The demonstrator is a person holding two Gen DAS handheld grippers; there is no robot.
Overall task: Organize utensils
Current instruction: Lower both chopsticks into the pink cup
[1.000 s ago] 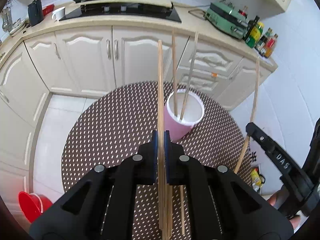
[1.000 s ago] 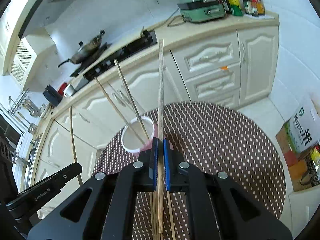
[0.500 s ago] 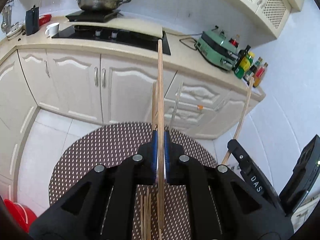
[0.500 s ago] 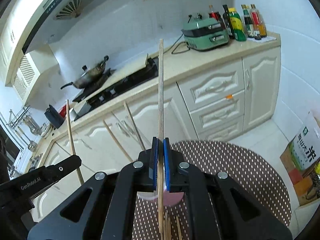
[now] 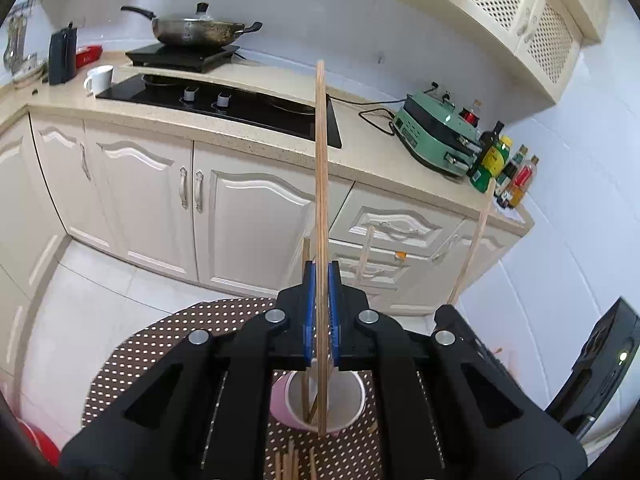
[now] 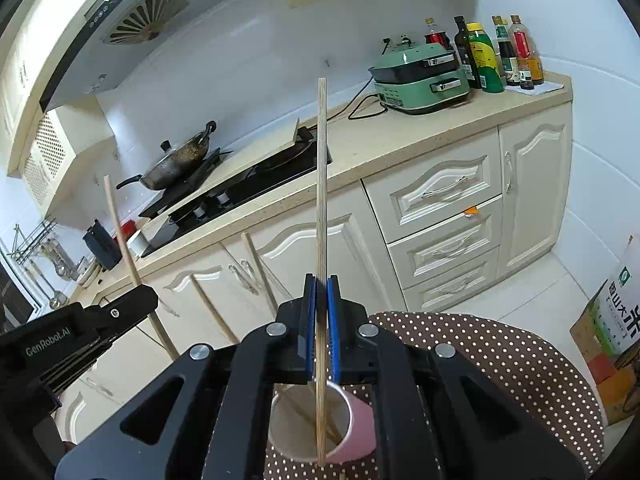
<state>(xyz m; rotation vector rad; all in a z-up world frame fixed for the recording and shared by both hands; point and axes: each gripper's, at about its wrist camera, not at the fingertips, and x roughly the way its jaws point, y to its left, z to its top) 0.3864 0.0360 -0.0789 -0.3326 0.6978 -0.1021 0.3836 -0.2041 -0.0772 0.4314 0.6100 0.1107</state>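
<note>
Nearest the left wrist camera, the left gripper is pinching one chopstick, its blue pads pressed together on the wood. The right gripper is doing the same with a second stick. Both sticks are running nearly straight up through the jaws, with their lower ends hanging just over the cup.

The main risk, as I judge it: each lower tip is sitting close to the near rim of the cup, not over its middle. If either hand is lowering while tilted, the tip may be catching the rim and tipping the light cup, or sliding outside onto the mat. The two grippers are also working close together over one small mouth, so the sticks or the black frames could be knocking each other. Letting go too high could be making a stick bounce out.

The cup is pink outside and white inside, standing upright on the brown dotted mat. A couple of sticks are already leaning in it, crossing at the bottom. More loose sticks are lying on the mat in front of the cup, so sorting is not finished.

Farther back, the counter is running along the wall.
</note>
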